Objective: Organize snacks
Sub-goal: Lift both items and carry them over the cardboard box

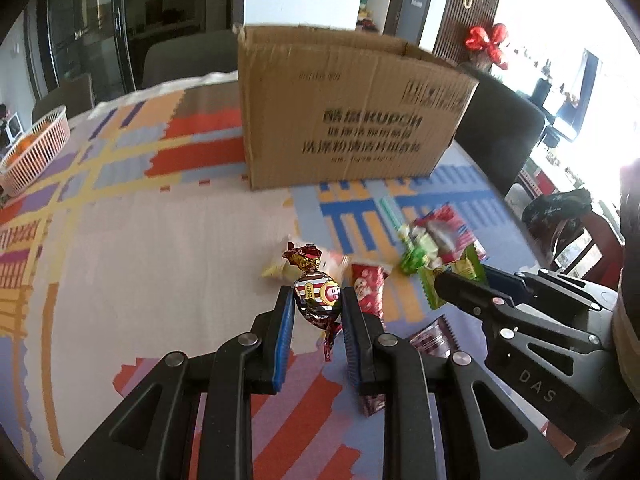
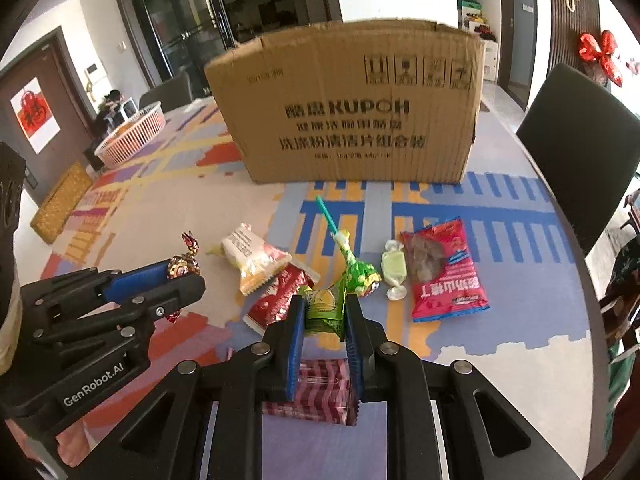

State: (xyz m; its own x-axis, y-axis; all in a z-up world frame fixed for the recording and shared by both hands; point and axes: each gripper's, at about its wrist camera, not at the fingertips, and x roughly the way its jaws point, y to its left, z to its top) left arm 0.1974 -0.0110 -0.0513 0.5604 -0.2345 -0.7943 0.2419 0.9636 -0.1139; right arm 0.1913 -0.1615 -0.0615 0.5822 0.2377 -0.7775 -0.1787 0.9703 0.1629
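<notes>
Above the tabletop [image 2: 520, 360]: both grippers hold snacks.
Left gripper [image 1: 318, 300]: fingers pinching a light, slippery foil candy [image 1: 318, 294] mid-body.
Right gripper [image 2: 322, 312]: fingers nipping a soft green packet [image 2: 324, 312], probably crushable.

A home dining room: patterned tablecloth [image 2: 168, 184], dark chairs [image 2: 580, 152], glass cabinet [image 2: 180, 20], red door ornament [image 2: 600, 56], fruit basket [image 2: 132, 136].

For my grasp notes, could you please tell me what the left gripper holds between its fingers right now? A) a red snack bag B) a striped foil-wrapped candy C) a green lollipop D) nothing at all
B: the left gripper is shut on the striped foil-wrapped candy, pinched between its blue pads above the tablecloth.
</notes>
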